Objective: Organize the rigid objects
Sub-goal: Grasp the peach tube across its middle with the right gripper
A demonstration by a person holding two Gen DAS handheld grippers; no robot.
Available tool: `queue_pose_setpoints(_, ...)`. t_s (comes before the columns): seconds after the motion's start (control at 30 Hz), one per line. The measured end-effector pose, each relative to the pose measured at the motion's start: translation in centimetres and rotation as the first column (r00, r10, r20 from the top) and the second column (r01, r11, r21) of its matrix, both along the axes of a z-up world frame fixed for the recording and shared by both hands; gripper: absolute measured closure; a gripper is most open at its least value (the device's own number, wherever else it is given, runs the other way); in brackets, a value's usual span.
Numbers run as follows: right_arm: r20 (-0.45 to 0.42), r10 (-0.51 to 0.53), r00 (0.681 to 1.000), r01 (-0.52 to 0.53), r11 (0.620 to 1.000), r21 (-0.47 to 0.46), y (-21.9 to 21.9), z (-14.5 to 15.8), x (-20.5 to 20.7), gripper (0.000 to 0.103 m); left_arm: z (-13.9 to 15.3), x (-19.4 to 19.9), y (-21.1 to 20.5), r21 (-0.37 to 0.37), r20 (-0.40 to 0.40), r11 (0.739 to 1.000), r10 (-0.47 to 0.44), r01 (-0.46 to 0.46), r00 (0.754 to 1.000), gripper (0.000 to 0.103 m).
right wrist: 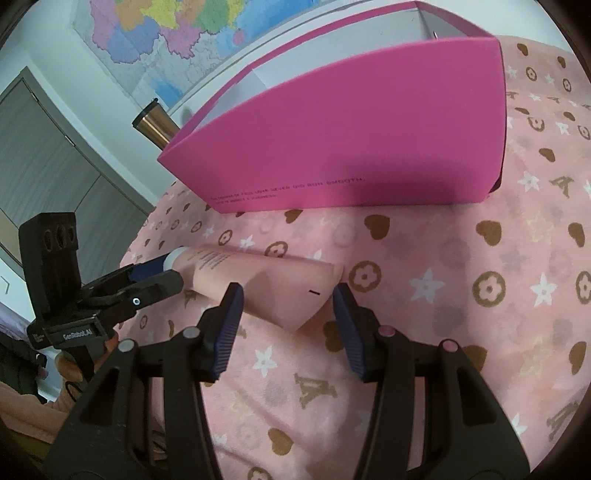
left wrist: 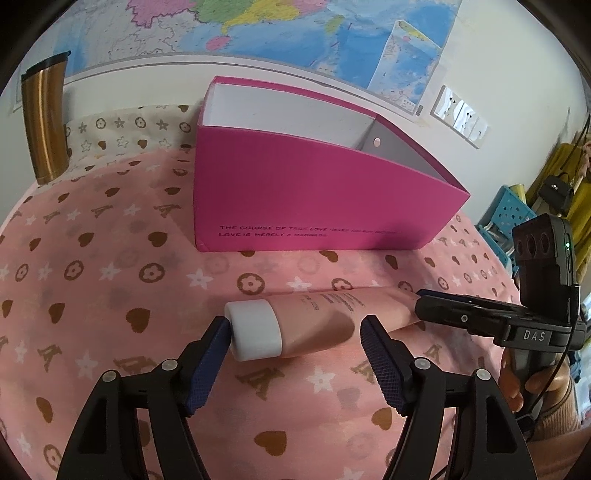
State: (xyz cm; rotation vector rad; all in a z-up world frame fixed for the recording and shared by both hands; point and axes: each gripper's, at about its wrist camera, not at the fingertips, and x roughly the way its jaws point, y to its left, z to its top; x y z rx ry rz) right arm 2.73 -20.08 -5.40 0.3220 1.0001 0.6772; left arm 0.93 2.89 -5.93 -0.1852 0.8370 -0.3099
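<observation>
A pink tube [left wrist: 325,319] with a white cap [left wrist: 255,330] lies on the pink patterned cloth [left wrist: 110,280], in front of an open magenta box [left wrist: 314,192]. My left gripper [left wrist: 293,345] is open, its fingers either side of the tube's cap end, the left pad at the cap. My right gripper [right wrist: 288,310] is open around the tube's flat crimped end [right wrist: 295,295]. In the right wrist view the box [right wrist: 351,147] stands behind the tube, and the left gripper [right wrist: 155,280] shows at the cap. In the left wrist view the right gripper [left wrist: 436,308] shows at the tube's tail.
A bronze travel mug [left wrist: 42,122] stands at the back left by the wall. A map [left wrist: 295,29] hangs on the wall. Blue crates [left wrist: 509,210] sit off to the right. A wardrobe [right wrist: 44,155] stands at the left.
</observation>
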Motion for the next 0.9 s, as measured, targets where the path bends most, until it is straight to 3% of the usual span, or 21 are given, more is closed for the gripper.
queue_pose_setpoints(0.43,-0.011,-0.011,1.0,0.011,1.0,-0.022,-0.7,-0.3,0.1,0.05,-0.7,-0.2,-0.9,0.007,-0.022,0.999,-0.039,0.04,0.999,0.03)
queue_pose_setpoints(0.9,0.007,-0.027,1.0,0.027,0.999,-0.045,-0.4,-0.5,-0.2,0.05,-0.3,-0.4,-1.1,0.025,-0.01,0.999,-0.023,0.023,1.0,0.032)
